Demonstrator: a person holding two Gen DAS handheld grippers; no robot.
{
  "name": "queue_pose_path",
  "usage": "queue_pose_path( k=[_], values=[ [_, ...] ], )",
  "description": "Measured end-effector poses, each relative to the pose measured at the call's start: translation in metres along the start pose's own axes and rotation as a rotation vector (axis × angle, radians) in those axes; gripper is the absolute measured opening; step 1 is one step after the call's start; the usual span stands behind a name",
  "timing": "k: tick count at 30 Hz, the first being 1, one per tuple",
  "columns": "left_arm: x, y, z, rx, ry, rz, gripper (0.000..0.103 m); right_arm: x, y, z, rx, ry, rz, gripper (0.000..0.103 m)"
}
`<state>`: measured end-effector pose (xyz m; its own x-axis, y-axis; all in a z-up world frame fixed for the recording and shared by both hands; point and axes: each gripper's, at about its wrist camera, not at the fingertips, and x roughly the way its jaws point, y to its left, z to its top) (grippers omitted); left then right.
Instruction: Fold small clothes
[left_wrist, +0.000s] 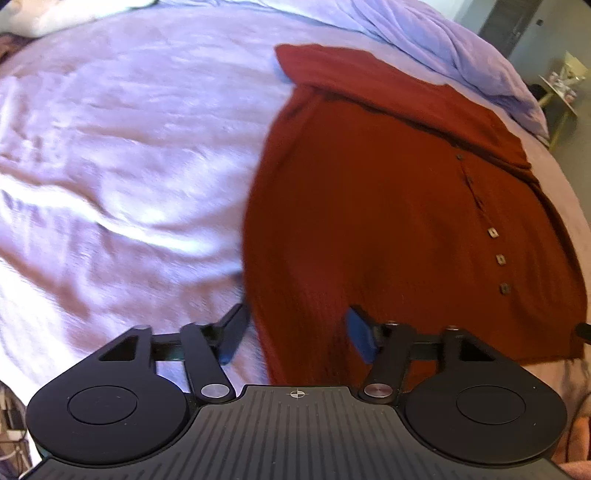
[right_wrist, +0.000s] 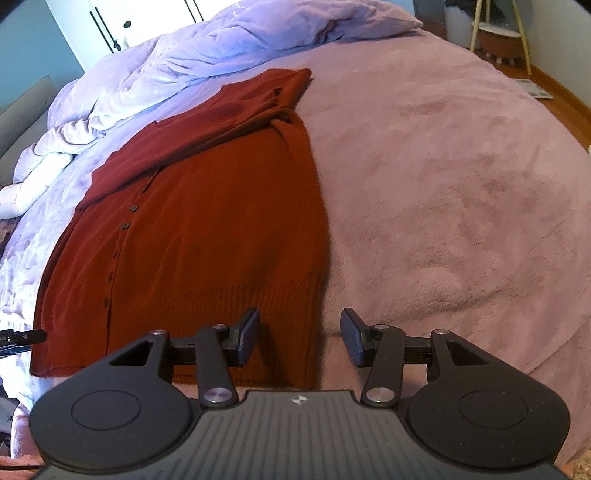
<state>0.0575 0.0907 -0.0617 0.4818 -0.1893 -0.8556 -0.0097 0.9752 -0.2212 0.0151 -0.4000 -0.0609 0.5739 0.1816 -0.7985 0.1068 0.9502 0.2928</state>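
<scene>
A rust-red knit cardigan (left_wrist: 399, 221) lies flat on the pink bed cover, buttons down its front, both sleeves folded across its upper part. It also shows in the right wrist view (right_wrist: 207, 229). My left gripper (left_wrist: 295, 332) is open and empty, its jaws straddling the cardigan's lower left edge near the hem. My right gripper (right_wrist: 299, 336) is open and empty, its jaws straddling the lower right corner at the ribbed hem. The tip of the left gripper shows at the far left of the right wrist view (right_wrist: 22, 338).
The pink fleece bed cover (right_wrist: 461, 206) spreads wide to the right of the cardigan and to its left (left_wrist: 122, 177). A crumpled lilac duvet (right_wrist: 207, 62) lies behind the cardigan. A white stool (right_wrist: 495, 29) stands on the wooden floor beyond the bed.
</scene>
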Motion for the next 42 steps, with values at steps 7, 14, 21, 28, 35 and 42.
queue_pose_path(
  k=[7,14,21,28,35,42],
  values=[
    [-0.003,-0.002,-0.004,0.022,0.018,0.010,0.052,0.004,0.002,-0.007,-0.005,0.036,0.033,0.038],
    [-0.003,-0.009,-0.005,0.048,0.030,0.030,0.050,0.009,0.000,-0.010,0.012,0.054,0.043,0.037],
    [-0.002,-0.011,-0.005,0.056,0.050,0.013,0.033,0.009,-0.004,-0.011,0.033,0.050,0.052,0.027],
    [0.000,-0.008,-0.001,0.060,0.077,-0.021,0.012,0.008,-0.011,-0.010,0.063,0.059,0.092,0.009],
    [-0.011,0.005,0.012,0.001,0.076,-0.134,0.008,0.008,-0.019,-0.004,0.151,0.081,0.172,0.005],
    [-0.036,0.012,0.057,-0.055,-0.046,-0.241,0.008,0.001,-0.022,0.017,0.246,0.069,0.296,0.005]
  ],
)
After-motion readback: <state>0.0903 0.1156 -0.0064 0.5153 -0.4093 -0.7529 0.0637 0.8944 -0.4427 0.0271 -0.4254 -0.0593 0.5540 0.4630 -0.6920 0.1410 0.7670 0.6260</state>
